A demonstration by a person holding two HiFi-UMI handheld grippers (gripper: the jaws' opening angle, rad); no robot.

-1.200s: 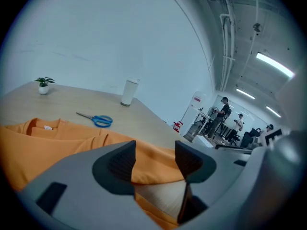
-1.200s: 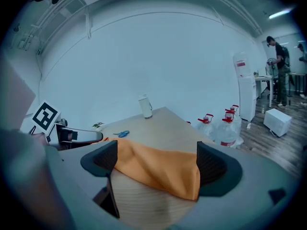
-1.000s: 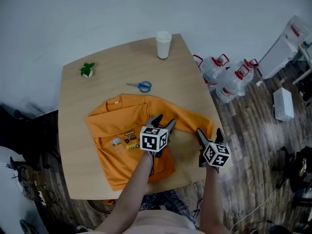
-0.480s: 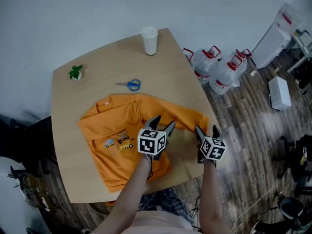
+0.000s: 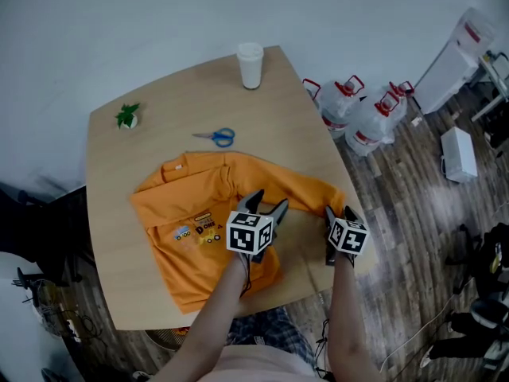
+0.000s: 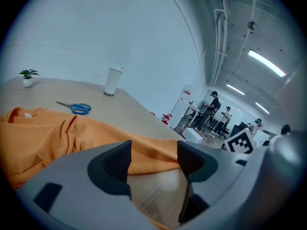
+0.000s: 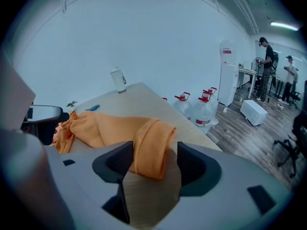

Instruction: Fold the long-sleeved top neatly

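Observation:
An orange long-sleeved top [image 5: 199, 205] lies front-up on the wooden table [image 5: 294, 126], one sleeve stretched to the right edge. My right gripper [image 5: 338, 212] is low over that sleeve's ribbed cuff [image 7: 151, 147]. The cuff lies between its jaws, which have just been closing, and a thin gap still shows at the right pad. My left gripper [image 5: 267, 200] hovers open near the top's lower right. Its jaws have just opened slightly, with bare table between them and the orange sleeve [image 6: 144, 150] just beyond.
Blue-handled scissors [image 5: 216, 138] lie behind the collar, a white cup [image 5: 250, 64] stands at the far edge, and a small potted plant [image 5: 126, 116] at the far left. Water jugs [image 5: 358, 114] stand on the floor right of the table. The cuff is close to the table's right edge.
My right gripper has dropped toward the cuff and its jaws have narrowed around it. The left gripper has hardly moved. The top lies as before.

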